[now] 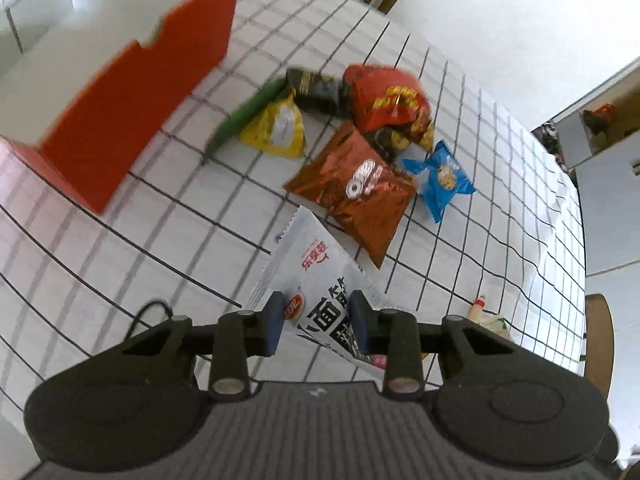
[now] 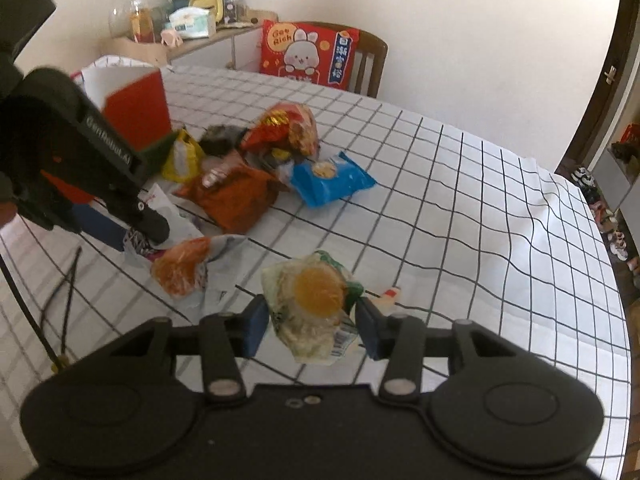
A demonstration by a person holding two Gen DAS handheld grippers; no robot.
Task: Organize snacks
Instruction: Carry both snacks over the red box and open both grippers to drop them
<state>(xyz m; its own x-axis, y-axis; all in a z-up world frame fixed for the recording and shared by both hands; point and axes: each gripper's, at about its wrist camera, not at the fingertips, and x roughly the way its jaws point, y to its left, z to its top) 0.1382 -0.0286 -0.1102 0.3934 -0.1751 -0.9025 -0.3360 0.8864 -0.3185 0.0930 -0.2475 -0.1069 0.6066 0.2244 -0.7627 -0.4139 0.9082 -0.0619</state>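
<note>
Left gripper (image 1: 318,322) clamps white noodle packet (image 1: 316,268); right gripper (image 2: 311,326), jaws part-closed, grips clear egg-print packet (image 2: 314,300) above checked tablecloth (image 2: 480,208)

Probably a home dining room, checked tablecloth (image 2: 460,200), wooden chair (image 2: 374,62), cluttered sideboard (image 2: 208,40), blurry shoes (image 2: 600,208) by the doorway

A smooth cloth (image 2: 460,208) with a printed grid is seen across the frame. Glossy crinkled foil is shown by the Oreo pack (image 1: 356,188); shiny plastic film by the blue packet (image 1: 440,178). Matt card forms the red box (image 1: 132,96), upper left.
</note>
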